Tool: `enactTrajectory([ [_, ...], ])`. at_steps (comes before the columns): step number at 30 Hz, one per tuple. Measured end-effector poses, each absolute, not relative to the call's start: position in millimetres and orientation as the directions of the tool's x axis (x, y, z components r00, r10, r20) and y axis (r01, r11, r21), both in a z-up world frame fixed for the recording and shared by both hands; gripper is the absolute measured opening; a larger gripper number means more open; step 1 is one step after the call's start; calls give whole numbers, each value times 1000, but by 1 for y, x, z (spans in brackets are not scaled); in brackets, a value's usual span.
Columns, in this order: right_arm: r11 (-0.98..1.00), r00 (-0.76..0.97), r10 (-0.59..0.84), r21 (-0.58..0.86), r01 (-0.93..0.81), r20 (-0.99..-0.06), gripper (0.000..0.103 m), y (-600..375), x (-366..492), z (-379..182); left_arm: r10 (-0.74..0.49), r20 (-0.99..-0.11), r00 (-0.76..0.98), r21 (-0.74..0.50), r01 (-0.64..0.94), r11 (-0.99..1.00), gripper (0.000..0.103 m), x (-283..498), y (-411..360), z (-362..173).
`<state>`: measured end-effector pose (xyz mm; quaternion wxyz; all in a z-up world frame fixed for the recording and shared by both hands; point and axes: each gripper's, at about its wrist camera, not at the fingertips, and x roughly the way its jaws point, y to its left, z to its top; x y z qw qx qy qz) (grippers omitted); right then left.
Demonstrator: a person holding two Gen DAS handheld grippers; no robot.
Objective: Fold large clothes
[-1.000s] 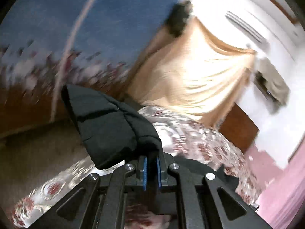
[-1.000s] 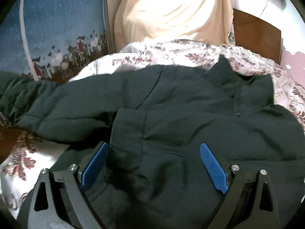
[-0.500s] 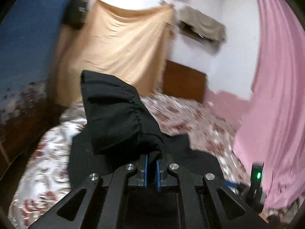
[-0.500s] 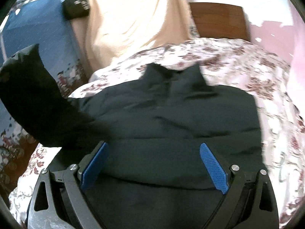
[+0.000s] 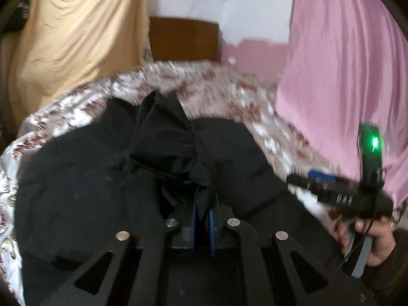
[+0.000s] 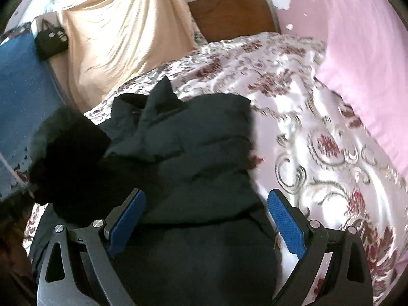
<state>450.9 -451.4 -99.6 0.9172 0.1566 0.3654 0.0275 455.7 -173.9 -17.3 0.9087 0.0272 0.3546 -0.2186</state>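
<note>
A large dark padded jacket point(image 5: 84, 178) lies spread on a bed with a floral cover point(image 5: 229, 94). My left gripper point(image 5: 202, 225) is shut on the cuff of the jacket's sleeve point(image 5: 165, 137), which drapes across the jacket's middle. In the right wrist view the same jacket point(image 6: 201, 150) fills the near half, and the carried sleeve point(image 6: 68, 153) is a dark blurred mass at the left. My right gripper point(image 6: 206, 225) hangs open above the jacket's lower body, with nothing pinched between its blue pads. From the left wrist view, the right gripper point(image 5: 318, 178) shows at the right, held by a hand point(image 5: 369, 239).
A pink curtain point(image 5: 344, 63) hangs along the bed's right side. A tan cloth point(image 6: 122, 33) and a wooden headboard point(image 6: 232, 12) stand at the far end. A small black bag point(image 6: 51, 38) and blue fabric point(image 6: 23, 84) are at the left. Bare floral cover point(image 6: 318, 140) lies right of the jacket.
My left gripper has swung the sleeve from the left side over onto the jacket's body and lowered it. My right gripper has shifted rightward over the jacket, still open.
</note>
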Motion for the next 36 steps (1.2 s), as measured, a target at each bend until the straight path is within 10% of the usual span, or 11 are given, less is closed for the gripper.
enactTrajectory([
  [5,918,723,209,386,86,-658,95,-467,459,-122,-392,-714,580,-118,453,884,24,458,-182,-40],
  [9,912,725,229,404,74,-649,95,-464,458,-126,-446,-679,583,-158,477,864,80,448,-175,-38],
  [24,728,609,539,686,11,-582,93,-425,457,-157,-318,-696,643,-139,314,939,86,429,-108,-30],
  [32,793,525,494,606,54,-693,8,-383,452,-158,-179,-712,679,-151,100,983,87,433,-23,-30],
  [36,817,614,450,577,10,-648,4,-387,441,-116,-132,-701,701,-137,50,989,87,434,10,-25],
])
